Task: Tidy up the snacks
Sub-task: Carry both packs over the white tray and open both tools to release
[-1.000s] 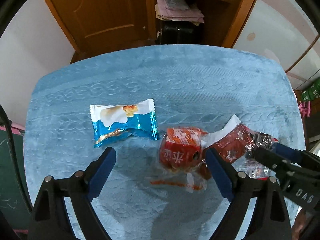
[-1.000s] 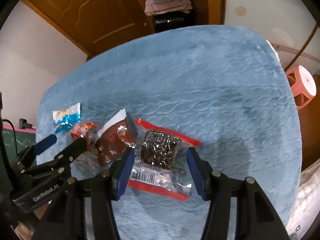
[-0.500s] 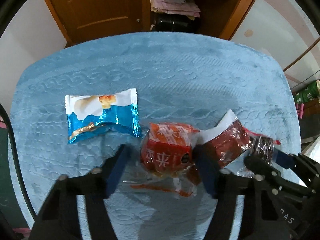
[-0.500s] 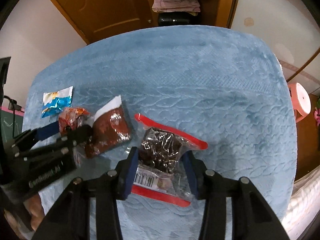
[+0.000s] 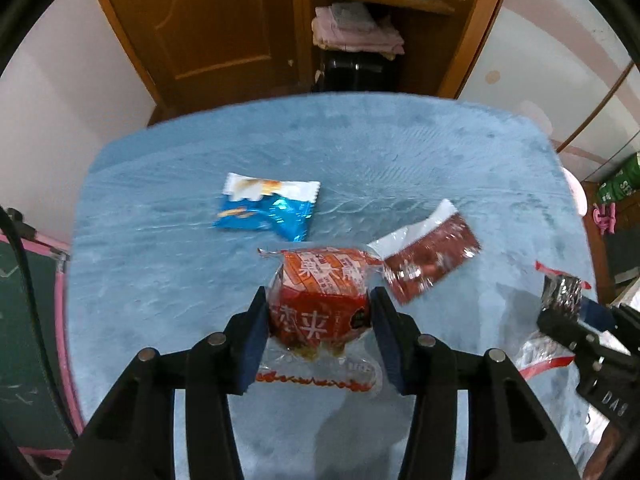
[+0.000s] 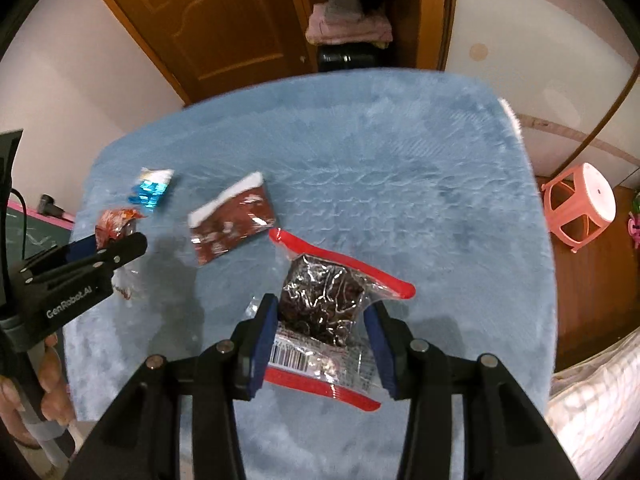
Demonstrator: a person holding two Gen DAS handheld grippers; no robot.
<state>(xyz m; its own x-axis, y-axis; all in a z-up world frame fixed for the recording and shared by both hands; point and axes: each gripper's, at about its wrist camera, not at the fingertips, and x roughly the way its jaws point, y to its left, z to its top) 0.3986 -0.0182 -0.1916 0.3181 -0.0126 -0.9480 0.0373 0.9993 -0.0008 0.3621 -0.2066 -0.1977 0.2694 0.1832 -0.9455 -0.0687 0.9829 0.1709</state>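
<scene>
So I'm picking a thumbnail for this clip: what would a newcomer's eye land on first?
Probably the orange-red snack pack clamped in the left hand-held gripper, front and centre. Next, the clear bag of dark snacks with red edges, pinched in the right hand-held gripper. Behind them, on the fluffy blue cloth, lie a shiny blue-and-white packet and a dark red packet.

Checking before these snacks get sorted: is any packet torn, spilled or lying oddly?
Nothing stands out. The orange snack sits intact in the left gripper, the dark snack bag in the right gripper; the blue packet and brown packet lie flat, sealed.
</scene>
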